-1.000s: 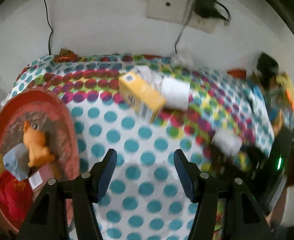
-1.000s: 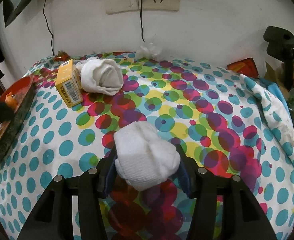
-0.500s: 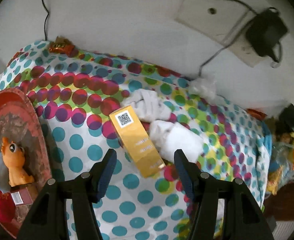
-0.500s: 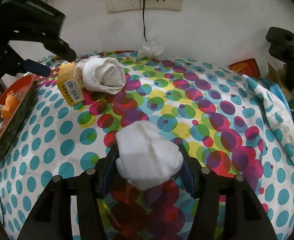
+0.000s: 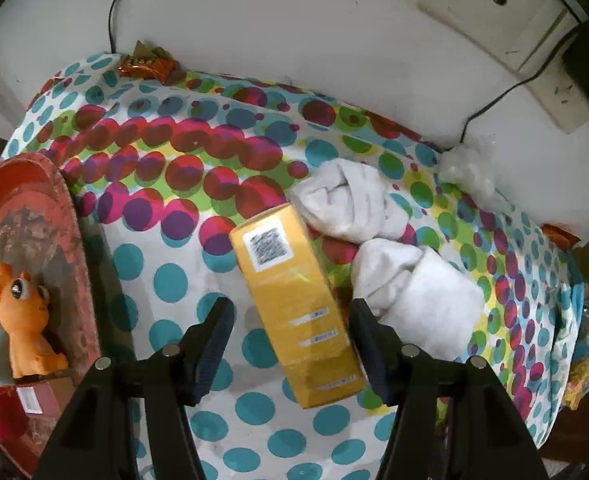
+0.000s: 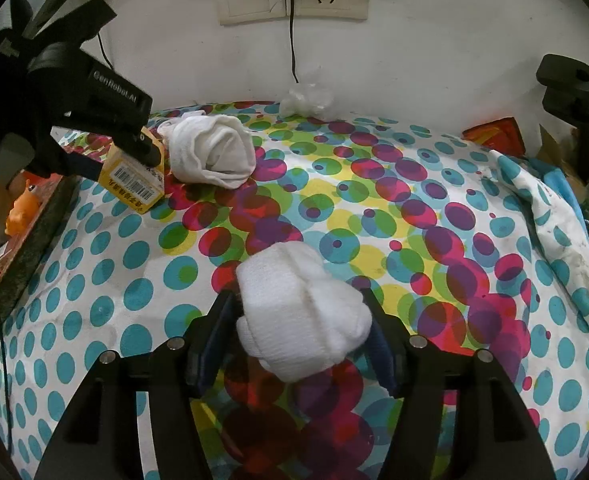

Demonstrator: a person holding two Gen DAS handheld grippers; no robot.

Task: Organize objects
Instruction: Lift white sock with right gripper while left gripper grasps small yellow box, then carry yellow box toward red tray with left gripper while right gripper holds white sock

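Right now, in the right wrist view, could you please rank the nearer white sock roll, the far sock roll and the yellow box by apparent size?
1. Nearer white sock roll, though closeness enlarges it.
2. Far sock roll.
3. Yellow box, partly hidden.

My dotted tablecloth (image 6: 434, 208) carries a yellow box (image 5: 294, 300), two rolled white socks (image 6: 214, 152) beside it, and a red tray (image 5: 22, 208) left of the box.

Two rolled white socks (image 6: 302, 316) (image 6: 210, 152), one yellow box (image 5: 298, 304), one orange toy (image 5: 24, 324), one red tray (image 5: 22, 208).
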